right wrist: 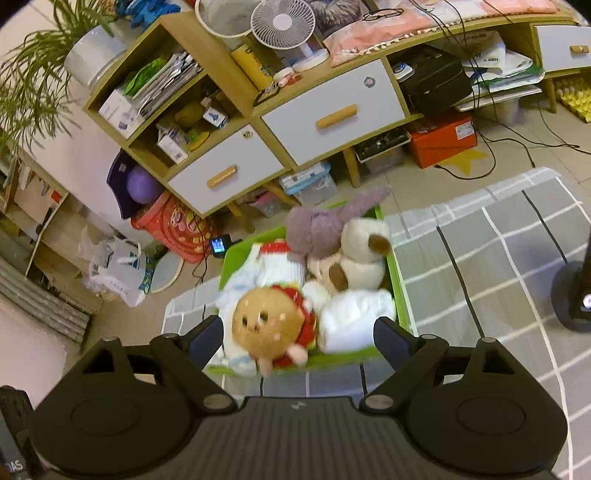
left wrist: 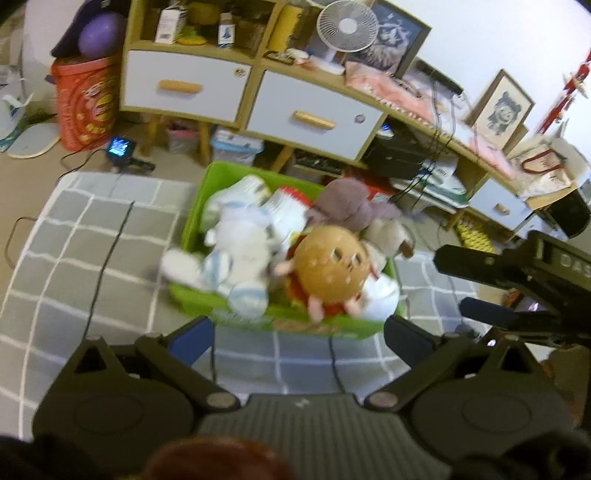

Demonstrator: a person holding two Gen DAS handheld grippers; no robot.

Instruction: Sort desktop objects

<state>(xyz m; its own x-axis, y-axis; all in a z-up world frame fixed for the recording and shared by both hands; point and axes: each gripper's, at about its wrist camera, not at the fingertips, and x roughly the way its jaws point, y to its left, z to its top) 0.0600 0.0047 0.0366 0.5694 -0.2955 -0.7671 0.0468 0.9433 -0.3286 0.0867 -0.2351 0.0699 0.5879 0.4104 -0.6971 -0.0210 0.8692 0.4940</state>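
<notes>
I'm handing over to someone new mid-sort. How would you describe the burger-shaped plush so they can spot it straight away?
Find the green bin on the grey checked rug, in front of the wooden cabinet with white drawers. The burger plush lies at the bin's near edge. Its round tan bun face with dark eyes, red trim and pink limbs sets it apart from the white, grey and cream toys around it.

Clearly a lived-in home room: wooden sideboard (right wrist: 280, 122) with white drawers and cluttered open shelves, desk fan (right wrist: 282, 24) and framed pictures (left wrist: 500, 109) on top, potted plant (right wrist: 40, 62) in the corner, grey checked rug (left wrist: 92, 240) on the floor, green bin (right wrist: 393, 280) heaped with plush toys (right wrist: 271, 323).
</notes>
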